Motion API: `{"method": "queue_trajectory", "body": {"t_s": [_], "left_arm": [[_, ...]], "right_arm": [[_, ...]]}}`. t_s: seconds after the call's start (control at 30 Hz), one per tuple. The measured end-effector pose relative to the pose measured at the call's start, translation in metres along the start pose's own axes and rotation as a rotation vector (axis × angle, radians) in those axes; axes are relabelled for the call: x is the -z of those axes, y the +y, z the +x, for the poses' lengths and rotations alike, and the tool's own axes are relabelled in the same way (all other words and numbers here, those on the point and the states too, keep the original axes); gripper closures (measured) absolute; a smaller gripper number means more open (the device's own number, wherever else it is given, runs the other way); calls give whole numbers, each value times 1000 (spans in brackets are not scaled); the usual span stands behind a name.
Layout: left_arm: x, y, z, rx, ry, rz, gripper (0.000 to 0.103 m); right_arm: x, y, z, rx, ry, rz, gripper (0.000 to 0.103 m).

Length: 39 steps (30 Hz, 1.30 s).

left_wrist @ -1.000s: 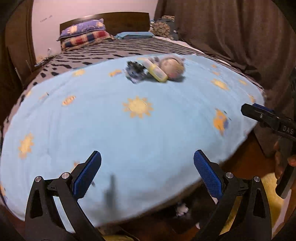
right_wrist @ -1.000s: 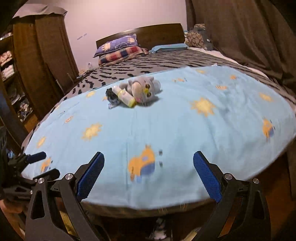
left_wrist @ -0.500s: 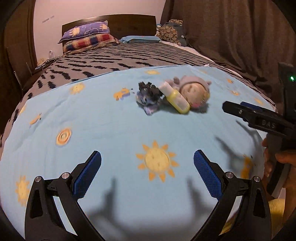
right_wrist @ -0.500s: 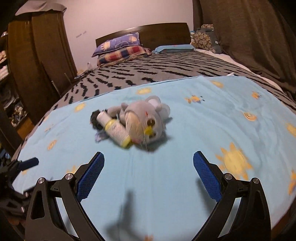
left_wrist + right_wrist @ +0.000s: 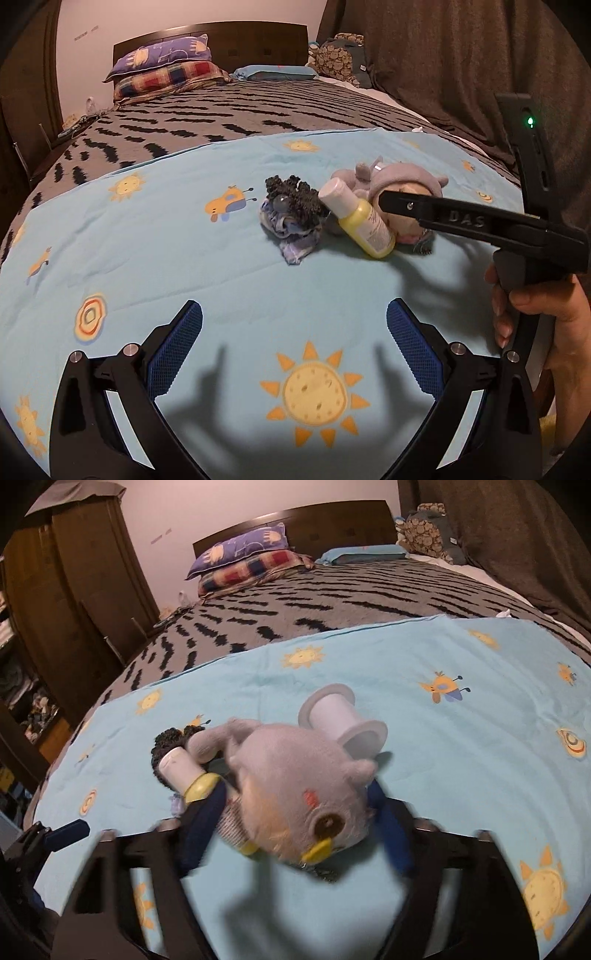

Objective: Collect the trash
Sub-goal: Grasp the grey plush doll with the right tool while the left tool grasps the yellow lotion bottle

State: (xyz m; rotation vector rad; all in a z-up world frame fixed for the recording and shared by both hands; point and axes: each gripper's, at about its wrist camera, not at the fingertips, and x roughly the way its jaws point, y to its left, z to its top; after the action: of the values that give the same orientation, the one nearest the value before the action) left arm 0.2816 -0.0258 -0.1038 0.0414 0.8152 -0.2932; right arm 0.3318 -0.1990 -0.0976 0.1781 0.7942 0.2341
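Note:
A small pile lies on the light blue sun-print blanket: a grey plush toy, a yellow bottle with a white cap, a dark curly clump on crumpled bluish fabric, and a white spool behind the plush. My right gripper has its blue fingers on both sides of the plush, closing on it; motion blur hides the contact. My left gripper is open and empty, nearer than the pile.
The bed has a grey-black patterned cover, pillows and a dark headboard at the far end. A brown curtain hangs on the right. A wooden wardrobe stands to the left.
Both grippers moved forward over the blanket toward the pile. The right gripper's fingers came in from wide open to either side of the plush toy.

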Motion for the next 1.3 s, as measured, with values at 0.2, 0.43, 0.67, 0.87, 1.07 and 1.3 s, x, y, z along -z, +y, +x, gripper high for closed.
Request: {"method": "queue_trajectory", "body": {"t_s": [0.2,0.43,0.67,0.87,1.07,1.3], "left_arm": [[-13,-11,15,34,1,4,8],[-23,-24,35,69,18,5,8],[-19,-35,56,92,60,9,8],[-28,-37,70,111,79,-41,8],[-38,-41,84,142,104,-87,9],[-48,-54,97,83,122,-34,18]], "right_arm": [[-3,-4,-16,19,-58,-49,40],[-14,-25,-54,67,-137,-56,40],[-11,-43,-75,78,-166,-47,40],[-9,-47,-81,80,-174,-46,40],[-5,-51,-82,85,-176,-44,40],[1,-59,-86,96,-171,-39,40]]}}
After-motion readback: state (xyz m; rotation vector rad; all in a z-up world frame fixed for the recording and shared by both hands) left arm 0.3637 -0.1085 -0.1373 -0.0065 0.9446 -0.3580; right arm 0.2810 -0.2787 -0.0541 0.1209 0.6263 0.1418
